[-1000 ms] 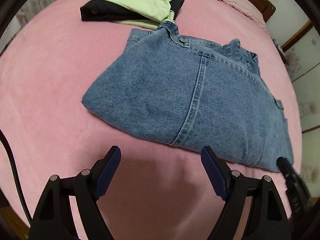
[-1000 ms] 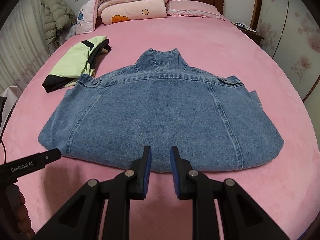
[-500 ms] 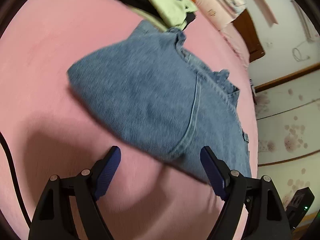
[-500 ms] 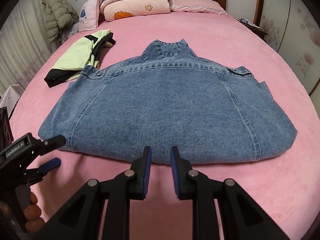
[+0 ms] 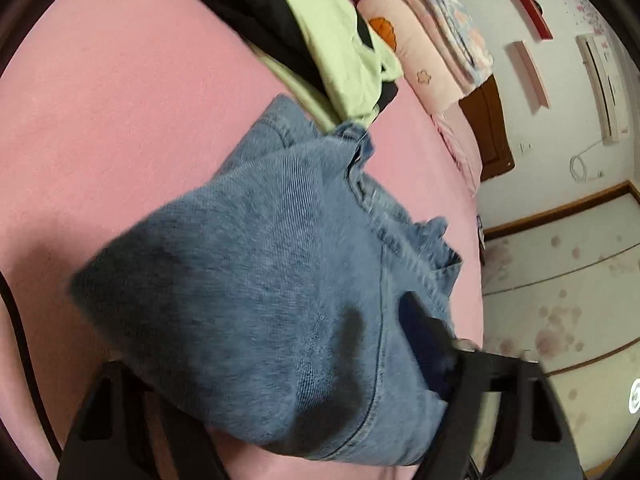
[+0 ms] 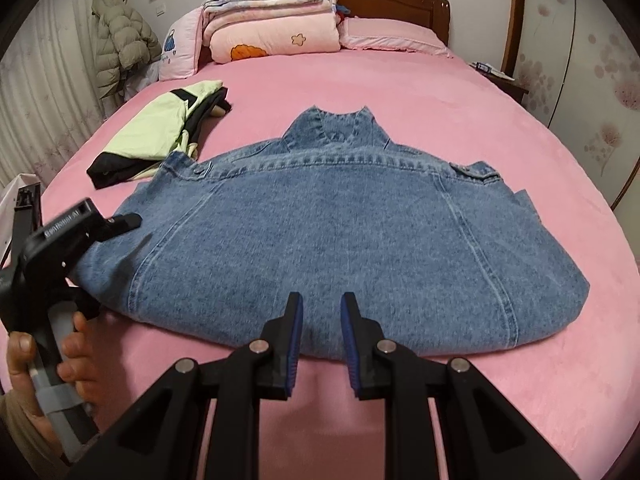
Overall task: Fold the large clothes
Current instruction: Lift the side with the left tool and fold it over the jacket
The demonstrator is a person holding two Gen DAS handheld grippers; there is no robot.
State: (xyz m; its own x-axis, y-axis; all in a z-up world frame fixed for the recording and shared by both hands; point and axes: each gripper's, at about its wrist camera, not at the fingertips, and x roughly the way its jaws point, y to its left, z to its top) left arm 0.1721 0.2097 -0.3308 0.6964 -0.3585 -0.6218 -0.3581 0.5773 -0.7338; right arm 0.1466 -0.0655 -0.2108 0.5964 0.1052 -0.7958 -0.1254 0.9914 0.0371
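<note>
Left wrist view: the left hand-held gripper [image 5: 280,392] has just been closing astride the denim jacket [image 5: 280,264]'s corner on the pink bed [image 5: 100,120]; pad contact cannot be confirmed. Right wrist view: the right hand-held gripper [image 6: 320,344], narrowly parted and empty, hovers at the stiff, seamed hem. Next: secure the corner, then fold across.

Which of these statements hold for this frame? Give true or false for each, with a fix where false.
1. The blue denim jacket lies back-up on the pink bedspread. True.
2. The right gripper clamps the jacket's collar. False: it hovers at the hem, nothing between its fingers.
3. The folded green and black garment lies on the jacket's right. False: left, by the shoulder.
4. The left gripper straddles the jacket's left edge. True; its jaws have just been closing.
</note>
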